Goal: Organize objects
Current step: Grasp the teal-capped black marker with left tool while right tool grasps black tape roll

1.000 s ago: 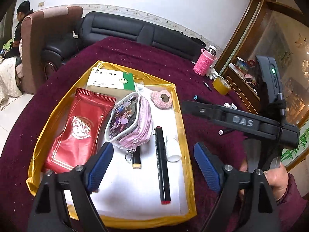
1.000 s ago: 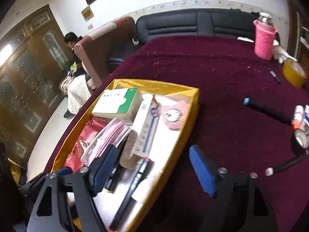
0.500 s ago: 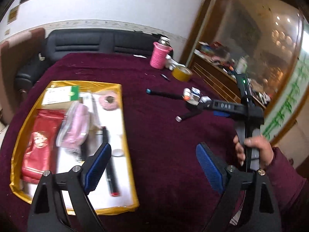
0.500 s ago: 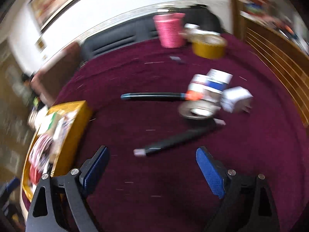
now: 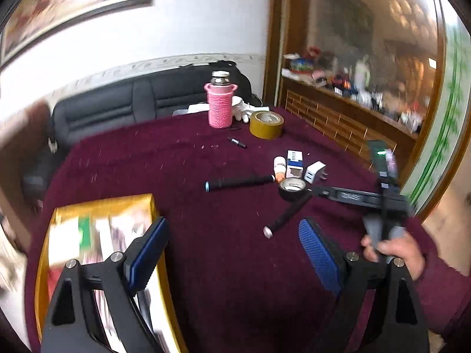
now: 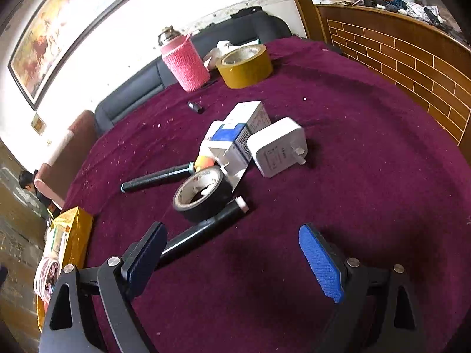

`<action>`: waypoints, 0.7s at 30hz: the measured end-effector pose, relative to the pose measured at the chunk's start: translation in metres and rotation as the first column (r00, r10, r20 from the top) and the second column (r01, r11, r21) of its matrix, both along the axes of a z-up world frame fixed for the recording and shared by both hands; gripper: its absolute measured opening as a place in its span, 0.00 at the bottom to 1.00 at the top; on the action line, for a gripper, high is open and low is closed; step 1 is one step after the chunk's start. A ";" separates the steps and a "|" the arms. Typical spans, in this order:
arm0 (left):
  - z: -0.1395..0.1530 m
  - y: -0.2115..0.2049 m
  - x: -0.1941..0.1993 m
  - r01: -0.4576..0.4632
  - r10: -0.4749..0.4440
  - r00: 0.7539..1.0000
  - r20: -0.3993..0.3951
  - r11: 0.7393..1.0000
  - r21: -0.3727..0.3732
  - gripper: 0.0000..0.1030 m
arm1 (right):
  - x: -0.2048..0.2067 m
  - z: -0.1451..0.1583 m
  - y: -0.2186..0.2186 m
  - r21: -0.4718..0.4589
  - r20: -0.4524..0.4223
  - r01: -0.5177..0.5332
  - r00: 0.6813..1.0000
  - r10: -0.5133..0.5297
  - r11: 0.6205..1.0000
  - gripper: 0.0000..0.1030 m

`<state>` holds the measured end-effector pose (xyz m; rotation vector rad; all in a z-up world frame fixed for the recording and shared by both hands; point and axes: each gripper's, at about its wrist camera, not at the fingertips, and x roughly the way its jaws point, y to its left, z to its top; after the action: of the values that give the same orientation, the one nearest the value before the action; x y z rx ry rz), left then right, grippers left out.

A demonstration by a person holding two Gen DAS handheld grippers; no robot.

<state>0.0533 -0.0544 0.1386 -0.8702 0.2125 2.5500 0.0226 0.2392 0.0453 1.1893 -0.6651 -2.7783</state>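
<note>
Maroon tablecloth (image 6: 338,94); pink knitted bottle sleeve (image 6: 185,64); yellow tape roll (image 6: 244,64); gold tray (image 5: 103,206).

tape roll (image 6: 203,196) on marker (image 6: 206,229), charger (image 6: 278,150) right, tray (image 6: 73,229) perhaps far left

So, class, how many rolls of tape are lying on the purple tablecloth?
2. The black roll of tape lies in the middle cluster, touching a black marker. The yellow-brown roll of tape sits further back, beside the pink-sleeved bottle. None others show.
</note>
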 end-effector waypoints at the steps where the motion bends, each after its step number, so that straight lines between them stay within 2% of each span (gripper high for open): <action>1: -0.002 0.010 -0.011 0.017 -0.016 1.000 0.007 1.000 -0.024 0.86 | 0.002 -0.001 0.005 -0.015 -0.018 0.006 1.000 -0.007 1.000 0.91; 5: -0.027 0.063 -0.081 0.079 -0.071 0.996 0.057 0.985 -0.152 0.86 | 0.008 -0.003 0.023 -0.113 -0.049 0.034 0.998 -0.039 0.993 0.91; 7: -0.040 0.081 -0.103 0.115 -0.102 0.992 0.077 0.974 -0.195 0.86 | 0.009 -0.005 0.029 -0.144 -0.043 0.043 0.998 -0.049 0.989 0.91; 11: -0.070 0.118 -0.145 0.214 -0.196 0.977 0.086 0.922 -0.322 0.81 | 0.003 -0.015 0.038 -0.212 0.004 0.047 0.999 -0.047 0.976 0.92; 15: -0.092 0.136 -0.174 0.286 -0.256 0.958 0.129 0.883 -0.373 0.78 | 0.003 -0.016 0.045 -0.247 0.004 0.052 0.999 -0.053 0.968 0.92; 20: -0.122 0.152 -0.188 0.353 -0.297 0.935 0.193 0.824 -0.443 0.78 | 0.001 -0.016 0.043 -0.252 0.002 0.042 0.999 -0.043 0.967 0.94; 21: -0.121 0.150 -0.187 0.349 -0.302 0.937 0.175 0.831 -0.433 0.78 | 0.001 -0.016 0.044 -0.251 0.002 0.041 0.999 -0.042 0.967 0.95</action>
<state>-0.1333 0.0958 0.0178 -1.0226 0.8863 2.1538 0.0238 0.2835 0.0296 1.1302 -1.0169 -2.6266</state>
